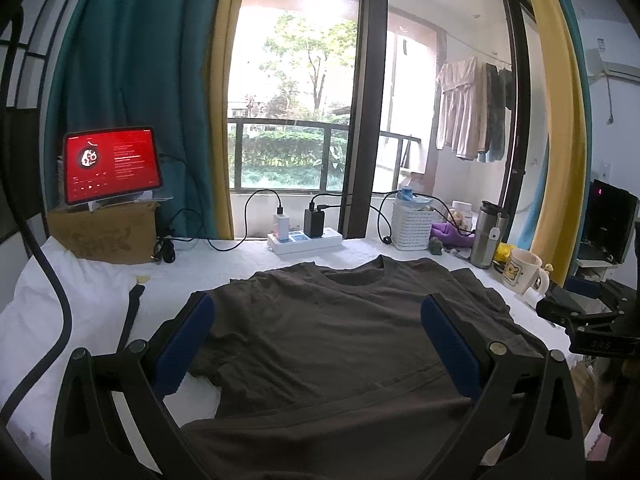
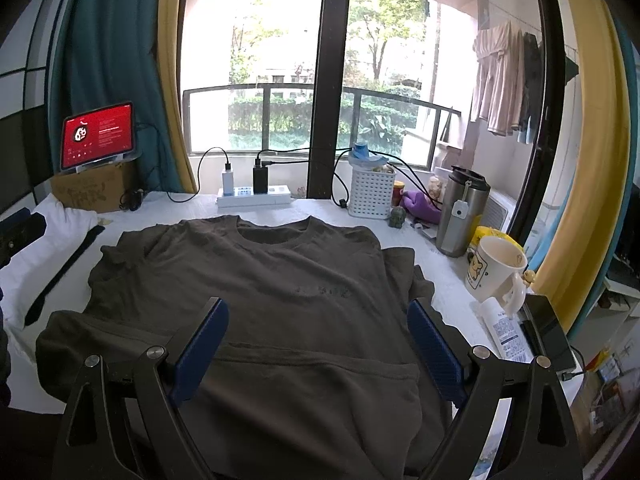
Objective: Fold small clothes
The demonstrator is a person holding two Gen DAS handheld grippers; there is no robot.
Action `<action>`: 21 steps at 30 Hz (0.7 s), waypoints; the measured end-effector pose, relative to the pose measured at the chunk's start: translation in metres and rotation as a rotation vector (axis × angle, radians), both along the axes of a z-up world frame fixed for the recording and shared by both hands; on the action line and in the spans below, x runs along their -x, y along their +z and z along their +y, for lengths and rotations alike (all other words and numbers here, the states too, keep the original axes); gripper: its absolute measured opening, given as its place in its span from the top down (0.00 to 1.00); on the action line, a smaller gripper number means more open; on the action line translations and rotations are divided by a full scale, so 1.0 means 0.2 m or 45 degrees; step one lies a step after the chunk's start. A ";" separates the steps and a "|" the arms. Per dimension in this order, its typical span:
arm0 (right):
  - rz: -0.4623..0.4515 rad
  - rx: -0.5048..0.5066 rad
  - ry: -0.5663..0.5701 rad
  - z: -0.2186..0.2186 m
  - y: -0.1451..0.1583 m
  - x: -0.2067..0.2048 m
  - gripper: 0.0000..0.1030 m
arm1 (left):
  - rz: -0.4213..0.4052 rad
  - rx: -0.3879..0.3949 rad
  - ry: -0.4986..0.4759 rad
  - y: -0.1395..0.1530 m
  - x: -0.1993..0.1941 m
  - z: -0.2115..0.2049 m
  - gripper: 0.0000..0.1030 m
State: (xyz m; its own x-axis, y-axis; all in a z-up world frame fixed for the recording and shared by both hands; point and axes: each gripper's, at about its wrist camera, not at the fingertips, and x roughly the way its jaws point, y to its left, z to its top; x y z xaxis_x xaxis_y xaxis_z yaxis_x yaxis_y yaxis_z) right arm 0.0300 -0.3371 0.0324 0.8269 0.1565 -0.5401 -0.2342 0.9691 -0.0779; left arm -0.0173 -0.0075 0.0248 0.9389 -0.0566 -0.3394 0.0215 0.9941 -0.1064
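A dark brown T-shirt (image 1: 328, 320) (image 2: 256, 280) lies flat on the white table, collar toward the window, its near part folded up so a hem seam runs across the body. My left gripper (image 1: 318, 304) hovers open over the shirt's left half, nothing between its blue pads (image 1: 184, 348). My right gripper (image 2: 318, 308) hangs open above the shirt's middle, its blue pads (image 2: 434, 352) wide apart and empty. The right gripper's body (image 1: 588, 320) shows at the right edge of the left wrist view.
A white mug (image 2: 494, 272), a steel flask (image 2: 460, 212), a tube (image 2: 506, 336) and a phone (image 2: 548, 332) crowd the table's right side. A power strip (image 2: 254, 198), a white basket (image 2: 370, 192) and a tablet on a cardboard box (image 2: 90, 188) line the back. A black strap (image 2: 64, 276) lies left.
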 end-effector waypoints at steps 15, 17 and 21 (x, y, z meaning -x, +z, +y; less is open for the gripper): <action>0.000 -0.001 0.003 0.00 0.01 0.00 0.11 | -0.004 -0.003 0.029 0.01 0.01 0.01 0.01; 0.000 -0.003 0.003 0.00 0.01 0.00 0.11 | -0.006 -0.007 0.030 0.00 0.01 0.01 0.01; -0.001 -0.003 0.004 0.00 0.00 0.00 0.11 | -0.005 -0.008 0.031 0.00 0.01 0.01 0.01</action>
